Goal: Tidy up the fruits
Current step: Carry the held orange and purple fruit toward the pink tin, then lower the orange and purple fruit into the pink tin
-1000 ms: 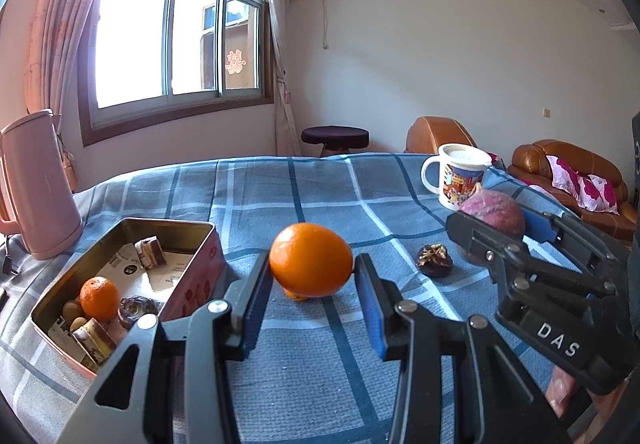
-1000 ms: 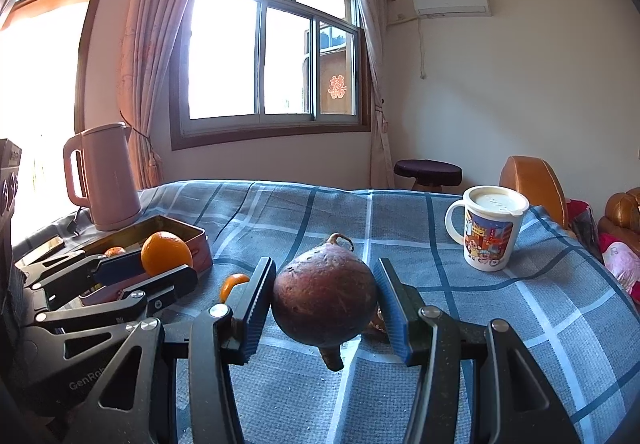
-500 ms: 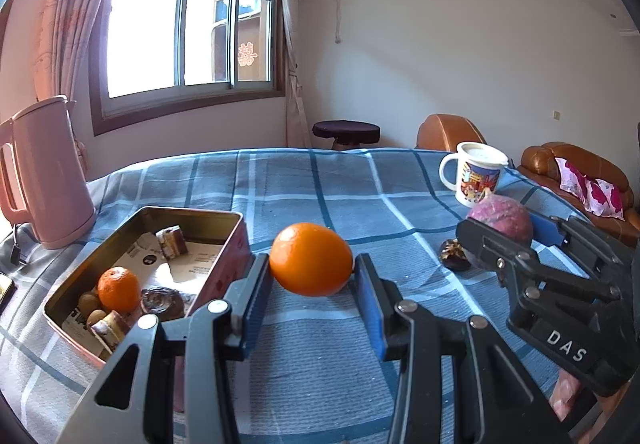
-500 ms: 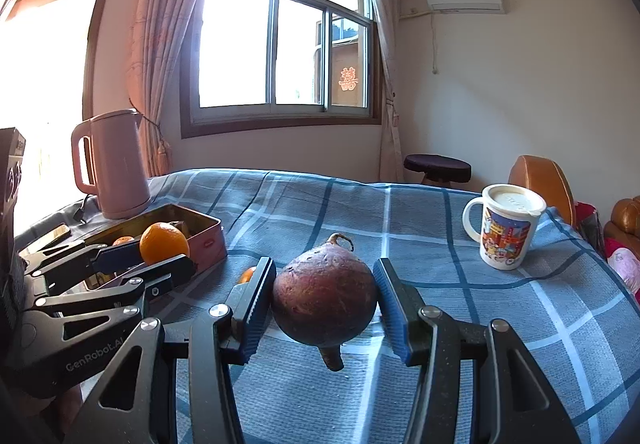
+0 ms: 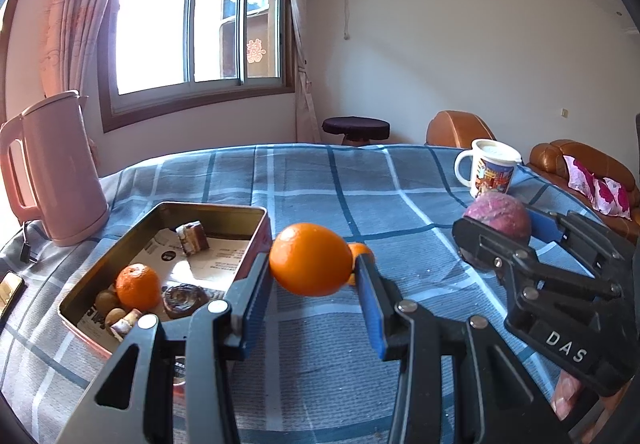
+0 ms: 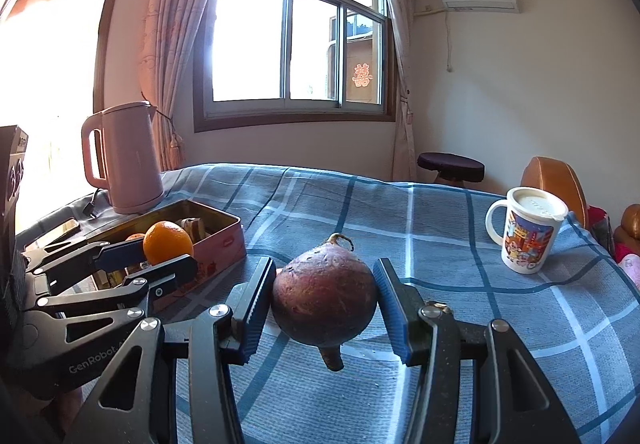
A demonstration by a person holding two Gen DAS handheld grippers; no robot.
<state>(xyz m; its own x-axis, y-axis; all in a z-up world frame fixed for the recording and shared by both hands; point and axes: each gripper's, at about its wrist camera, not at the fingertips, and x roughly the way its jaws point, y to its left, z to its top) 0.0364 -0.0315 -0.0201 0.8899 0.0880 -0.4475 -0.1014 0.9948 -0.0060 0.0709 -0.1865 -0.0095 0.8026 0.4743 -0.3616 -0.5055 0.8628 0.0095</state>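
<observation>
My left gripper point(image 5: 310, 280) is shut on an orange point(image 5: 310, 259) and holds it above the cloth, just right of the open metal tin point(image 5: 216, 213). The tin holds a small orange point(image 5: 138, 287), wrapped sweets and a paper sheet. Another small orange point(image 5: 362, 250) lies on the cloth behind the held one. My right gripper point(image 6: 325, 302) is shut on a round purple-brown fruit point(image 6: 325, 296) with a stem. It also shows at the right of the left wrist view point(image 5: 500, 220). The left gripper with its orange point(image 6: 167, 242) shows at the left, in front of the tin point(image 6: 216, 240).
A pink kettle point(image 5: 52, 168) stands at the table's far left. A lidded cartoon mug point(image 5: 490, 168) stands at the far right. A phone point(image 5: 10, 286) lies at the left edge. Brown sofas point(image 5: 580, 172) and a stool point(image 5: 356, 128) are beyond the table.
My left gripper has moved left toward the tin with the orange. The right gripper has moved left with it, still holding the purple fruit.
</observation>
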